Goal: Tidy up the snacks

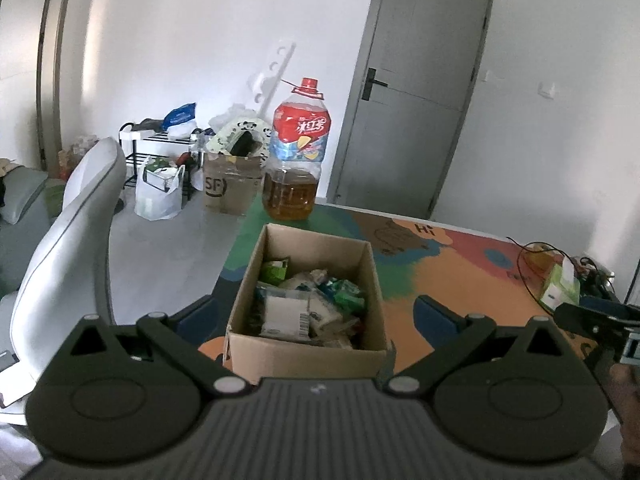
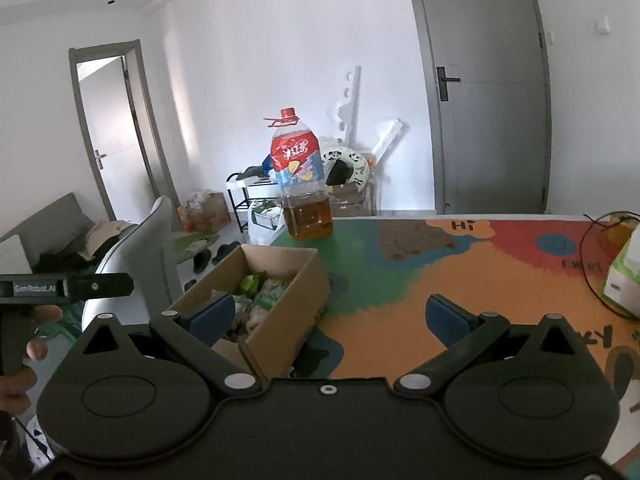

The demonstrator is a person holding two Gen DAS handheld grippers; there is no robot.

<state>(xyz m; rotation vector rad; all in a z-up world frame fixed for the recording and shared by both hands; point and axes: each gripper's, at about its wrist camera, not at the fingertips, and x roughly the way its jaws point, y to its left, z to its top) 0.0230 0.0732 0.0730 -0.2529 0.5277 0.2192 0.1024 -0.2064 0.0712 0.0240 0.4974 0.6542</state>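
An open cardboard box (image 1: 304, 354) stands at the table's near left corner, holding several snack packets (image 1: 308, 304) in white and green wrappers. It also shows in the right wrist view (image 2: 280, 316), left of centre. My left gripper (image 1: 316, 312) is open and empty, its blue-tipped fingers (image 1: 434, 314) straddling the box on both sides, held just before it. My right gripper (image 2: 328, 316) is open and empty, above the table to the box's right; its left finger (image 2: 212, 316) overlaps the box's near side in view.
A large oil bottle (image 1: 294, 160) with a red label stands at the table's far left edge. A green tissue box (image 1: 558, 286) and black cables (image 1: 528, 264) lie at the right. A white chair (image 1: 68, 248) stands left of the colourful table (image 2: 440, 272).
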